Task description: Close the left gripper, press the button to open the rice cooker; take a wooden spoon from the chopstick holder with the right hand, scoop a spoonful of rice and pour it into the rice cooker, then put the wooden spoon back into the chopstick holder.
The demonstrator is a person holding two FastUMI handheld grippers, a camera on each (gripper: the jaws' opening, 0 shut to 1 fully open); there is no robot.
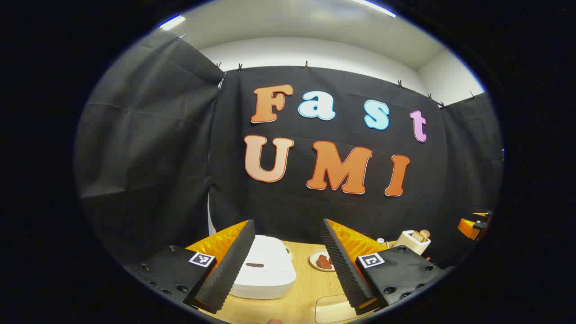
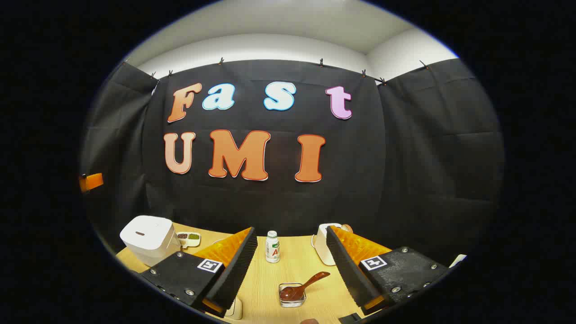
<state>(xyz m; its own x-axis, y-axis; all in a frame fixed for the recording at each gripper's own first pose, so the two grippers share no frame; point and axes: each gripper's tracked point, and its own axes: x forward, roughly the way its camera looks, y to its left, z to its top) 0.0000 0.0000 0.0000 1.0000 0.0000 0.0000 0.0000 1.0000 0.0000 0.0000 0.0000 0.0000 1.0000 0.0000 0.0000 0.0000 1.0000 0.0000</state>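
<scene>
The white rice cooker (image 1: pixel 265 270) stands on the wooden table with its lid down, just beyond my left gripper (image 1: pixel 287 223), which is open and holds nothing. A small dark button (image 1: pixel 255 265) marks the lid. In the right gripper view the cooker (image 2: pixel 146 238) sits at the far left. A brown wooden spoon (image 2: pixel 308 282) rests with its head in a small clear dish (image 2: pixel 292 297), its handle slanting up to the right. This dish lies close ahead, between the fingers of my right gripper (image 2: pixel 291 230), which is open and empty.
A plate with reddish food (image 1: pixel 322 261) lies right of the cooker. A white toaster with bread (image 1: pixel 414 241) stands at the back right. A small bottle (image 2: pixel 272 246) stands mid-table, and a divided dish (image 2: pixel 189 238) sits beside the cooker. A pale tray (image 1: pixel 333 308) lies near the front edge.
</scene>
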